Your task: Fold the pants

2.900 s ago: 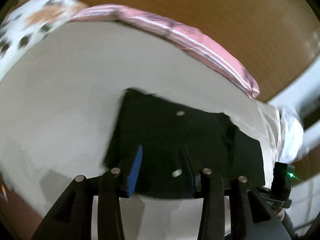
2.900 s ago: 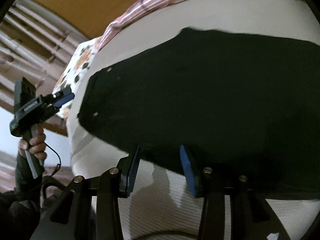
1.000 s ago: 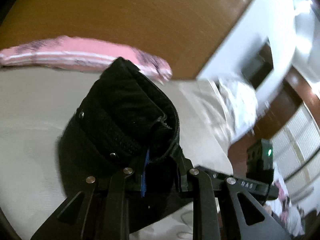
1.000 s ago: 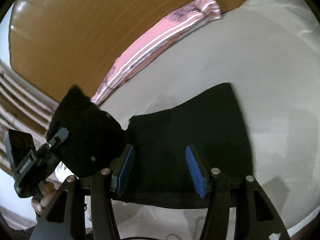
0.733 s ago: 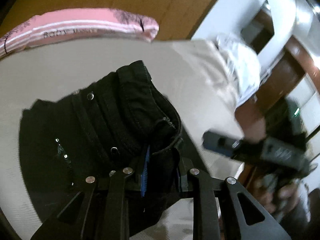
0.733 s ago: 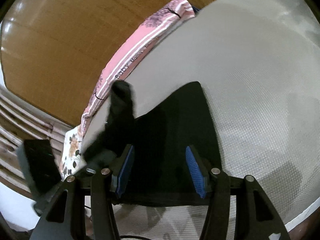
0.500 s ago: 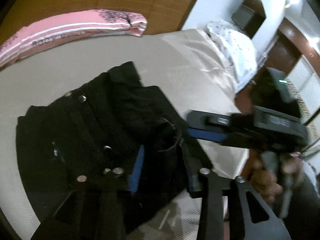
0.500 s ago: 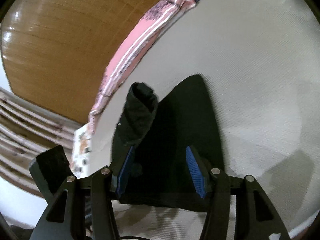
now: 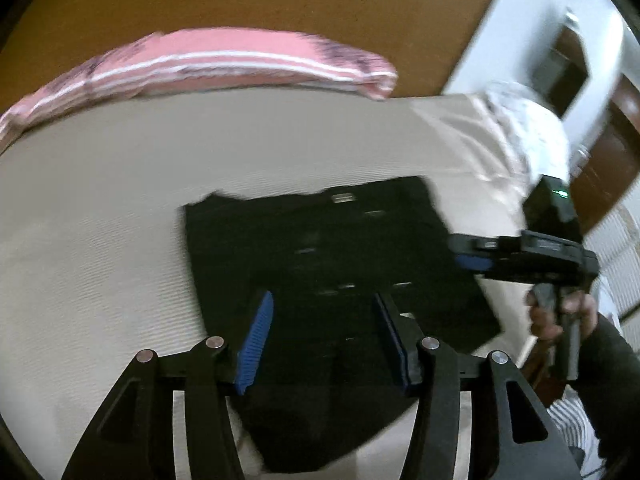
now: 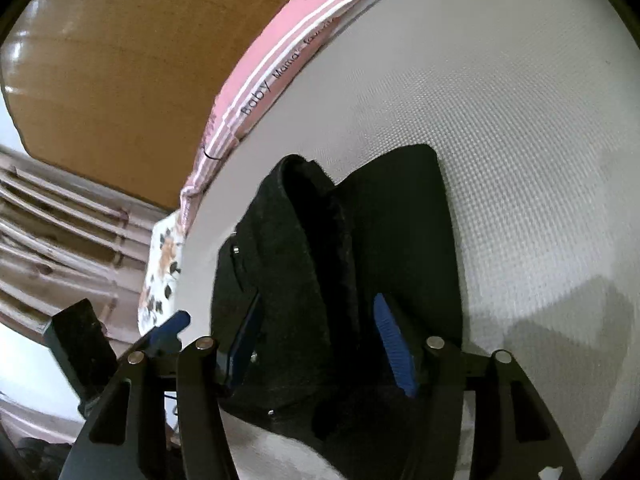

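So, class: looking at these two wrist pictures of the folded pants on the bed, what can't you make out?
- Left wrist view: pants detail is motion-blurred; their near edge is hidden behind the left gripper.
- Right wrist view: the pants' near edge is hidden by the right gripper; how many layers is unclear in the black cloth.
- Pink pillow print: only "Baby" reads.
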`<action>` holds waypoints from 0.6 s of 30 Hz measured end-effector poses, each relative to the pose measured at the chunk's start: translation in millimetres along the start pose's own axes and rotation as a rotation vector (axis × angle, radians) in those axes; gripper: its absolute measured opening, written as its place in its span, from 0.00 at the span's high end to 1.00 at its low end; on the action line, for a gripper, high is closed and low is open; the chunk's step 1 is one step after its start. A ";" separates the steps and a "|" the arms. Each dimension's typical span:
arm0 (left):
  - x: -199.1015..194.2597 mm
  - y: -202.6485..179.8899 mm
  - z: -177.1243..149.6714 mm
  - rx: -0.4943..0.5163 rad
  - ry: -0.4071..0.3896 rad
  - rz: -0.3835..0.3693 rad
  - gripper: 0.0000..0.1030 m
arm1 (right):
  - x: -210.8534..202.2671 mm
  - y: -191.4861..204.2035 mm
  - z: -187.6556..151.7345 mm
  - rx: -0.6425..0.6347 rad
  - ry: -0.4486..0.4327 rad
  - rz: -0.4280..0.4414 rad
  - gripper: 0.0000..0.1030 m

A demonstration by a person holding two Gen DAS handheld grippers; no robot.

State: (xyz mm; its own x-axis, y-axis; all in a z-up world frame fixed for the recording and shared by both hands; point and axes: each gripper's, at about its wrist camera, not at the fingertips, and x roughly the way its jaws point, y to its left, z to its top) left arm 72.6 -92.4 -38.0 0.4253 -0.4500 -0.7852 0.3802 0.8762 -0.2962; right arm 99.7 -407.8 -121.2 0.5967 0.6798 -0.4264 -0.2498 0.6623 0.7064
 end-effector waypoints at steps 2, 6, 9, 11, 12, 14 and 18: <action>4.0 17.3 -3.2 -0.038 0.015 0.024 0.49 | 9.0 -1.3 3.7 -0.017 0.028 0.021 0.48; 14.0 39.8 -15.3 -0.078 0.044 0.062 0.49 | 21.7 0.4 4.3 -0.061 0.064 0.026 0.52; 22.3 47.6 -22.5 -0.108 0.066 0.047 0.49 | 25.4 -1.0 5.2 -0.048 0.078 0.062 0.59; 24.0 49.5 -24.0 -0.114 0.069 0.041 0.49 | 26.7 2.3 3.9 -0.059 0.079 0.053 0.62; 24.3 49.7 -24.2 -0.114 0.068 0.037 0.48 | 26.4 3.6 2.2 -0.057 0.082 0.050 0.65; 25.2 50.5 -22.7 -0.119 0.068 0.035 0.48 | 27.8 7.1 1.1 -0.023 0.084 0.071 0.82; 20.4 55.2 -19.5 -0.130 0.050 0.036 0.48 | 11.4 37.7 -3.4 -0.035 0.011 -0.008 0.87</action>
State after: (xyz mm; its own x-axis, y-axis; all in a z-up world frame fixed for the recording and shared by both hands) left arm 86.2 -49.8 -80.9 0.3944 -0.4113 -0.8217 0.2546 0.9081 -0.3323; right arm 94.4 -374.0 -101.3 0.5908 0.6775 -0.4380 -0.2718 0.6783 0.6826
